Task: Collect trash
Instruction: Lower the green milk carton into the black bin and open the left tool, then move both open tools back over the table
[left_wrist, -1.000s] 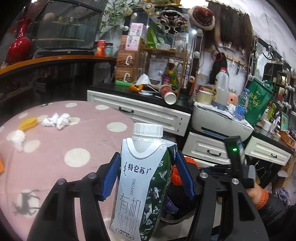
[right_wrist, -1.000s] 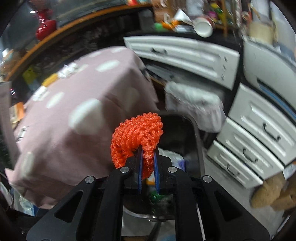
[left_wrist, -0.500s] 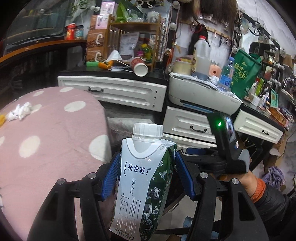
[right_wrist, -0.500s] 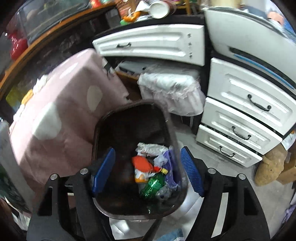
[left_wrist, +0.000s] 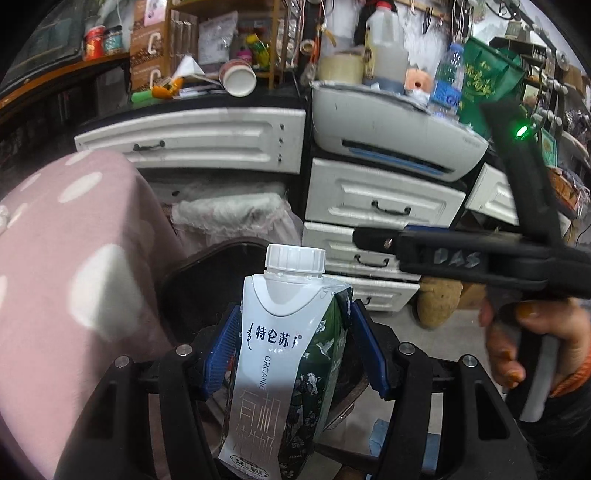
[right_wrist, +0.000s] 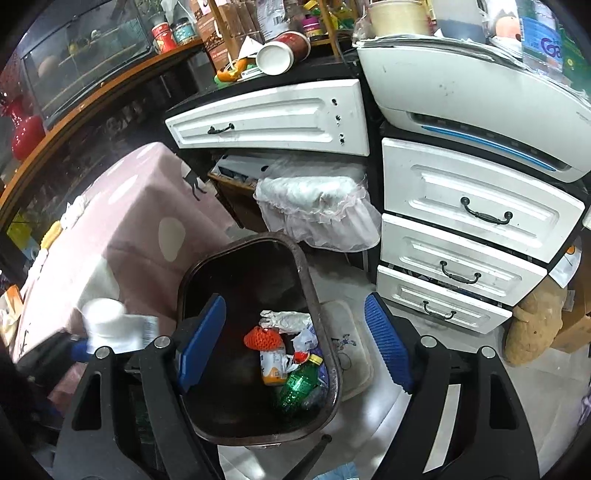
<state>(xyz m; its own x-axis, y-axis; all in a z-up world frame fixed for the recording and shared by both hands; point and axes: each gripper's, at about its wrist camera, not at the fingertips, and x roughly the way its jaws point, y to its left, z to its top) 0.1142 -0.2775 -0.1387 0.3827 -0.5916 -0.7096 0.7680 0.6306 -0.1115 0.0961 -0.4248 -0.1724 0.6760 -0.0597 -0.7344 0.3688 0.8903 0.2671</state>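
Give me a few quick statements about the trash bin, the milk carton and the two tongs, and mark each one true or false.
1. The left tongs grip a milk carton with a white cap. True.
2. The right tongs hold the orange net. False: nothing is between their pads; the orange net lies in the bin.
3. The bin is empty. False: it also holds a green bottle and crumpled paper.
4. The bin stands on the floor beside the pink dotted cloth. True.
5. The carton is already in the bin. False: the left tongs grip it above the bin.
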